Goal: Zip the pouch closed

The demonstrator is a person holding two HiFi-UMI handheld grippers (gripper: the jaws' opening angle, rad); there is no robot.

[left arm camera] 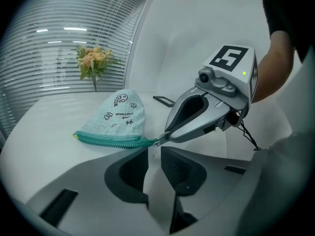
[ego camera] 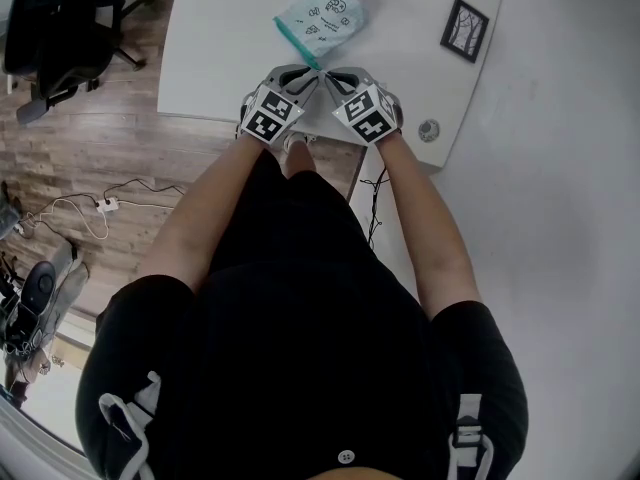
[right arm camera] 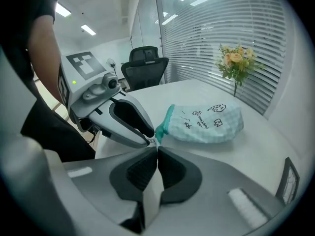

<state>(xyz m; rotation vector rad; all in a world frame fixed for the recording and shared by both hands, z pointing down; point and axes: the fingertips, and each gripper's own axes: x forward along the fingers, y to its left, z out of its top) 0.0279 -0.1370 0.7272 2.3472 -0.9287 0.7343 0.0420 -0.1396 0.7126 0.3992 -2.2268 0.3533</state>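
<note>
A pale teal checked pouch [ego camera: 325,16] with small drawings lies on the white table [ego camera: 220,58]. Its dark teal zipper [left arm camera: 108,140] runs along the near edge and looks closed along its visible length. Both grippers meet at the zipper's near end. My right gripper [right arm camera: 157,146] is shut, its tips pinching that teal corner [right arm camera: 162,127]; from the left gripper view its tips [left arm camera: 162,139] touch the zipper end. My left gripper [left arm camera: 154,154] shows a narrow gap, with a small pale pull tab [left arm camera: 153,150] hanging between the tips.
A black picture frame [ego camera: 465,29] lies at the table's far right, and a round cable port [ego camera: 429,129] sits near the right edge. Flowers [right arm camera: 235,63] stand by the window blinds. An office chair [ego camera: 60,38] and cables [ego camera: 100,205] are on the wooden floor to the left.
</note>
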